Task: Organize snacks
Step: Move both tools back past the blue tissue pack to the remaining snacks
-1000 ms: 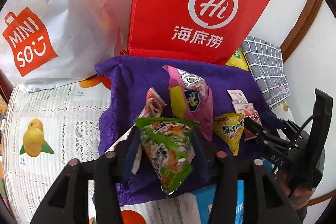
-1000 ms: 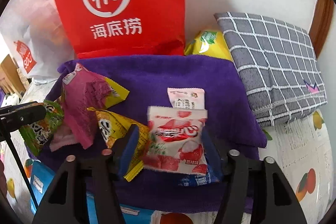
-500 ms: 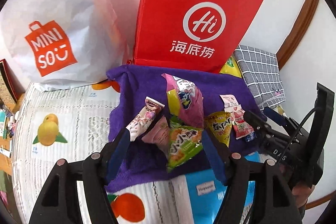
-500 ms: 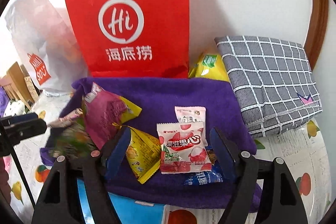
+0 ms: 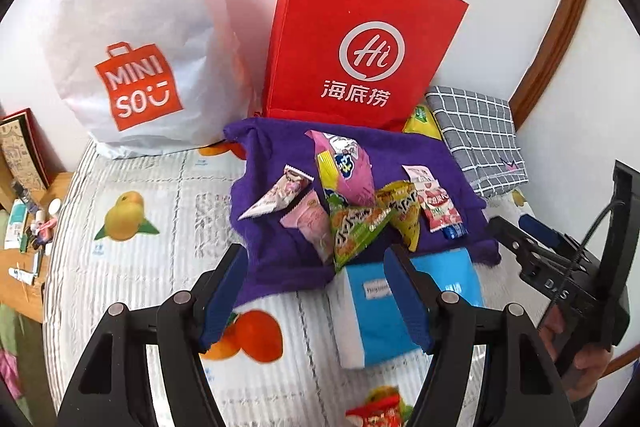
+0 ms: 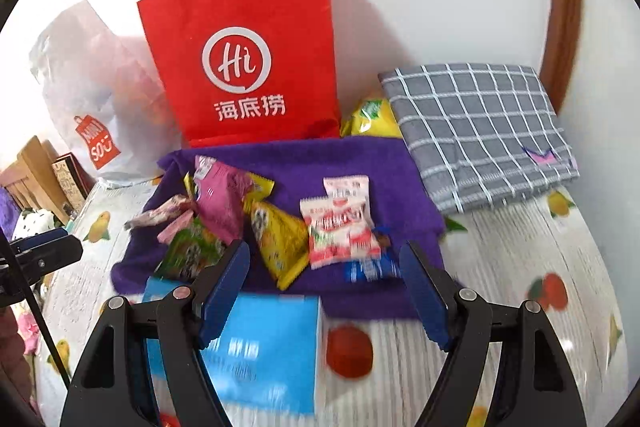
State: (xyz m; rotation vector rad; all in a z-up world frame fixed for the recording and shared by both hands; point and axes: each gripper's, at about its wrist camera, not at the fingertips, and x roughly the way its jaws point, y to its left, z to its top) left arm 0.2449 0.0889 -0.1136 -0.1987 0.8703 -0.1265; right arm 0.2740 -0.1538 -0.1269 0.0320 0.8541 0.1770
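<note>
Both grippers are sitting higher and further back than a second ago; the green packet (image 5: 356, 227) and white-red packet (image 6: 340, 227) they were clamping are now lying loose on the purple towel (image 5: 276, 263).

Left gripper (image 5: 316, 291) is standing open, nothing between the jaws; they are framing the towel's near edge and a blue box (image 5: 384, 323). Right gripper (image 6: 324, 291) is likewise open and empty, hanging over the same box and the fruit-print cover (image 6: 512, 267). In the left view the right gripper is showing at the right edge, with fingers of a hand (image 5: 588, 363) around its handle.

Snacks are sitting in a loose pile on the towel: green packet overlapping a pale pink packet (image 5: 312, 223), a white cone packet (image 5: 276, 197) to their left, a yellow packet (image 5: 404, 215) and the white-red packet to the right, a big pink bag (image 5: 346, 171) propped behind. A blue wrapper (image 6: 368, 267) is poking out under the white-red one.

Further back, a red paper bag (image 5: 360, 39) is standing against the wall, a white Miniso bag (image 5: 136, 47) to its left, a grey checked cushion (image 6: 480, 131) to its right, a yellow bag (image 6: 370, 117) wedged between red bag and cushion.
</note>
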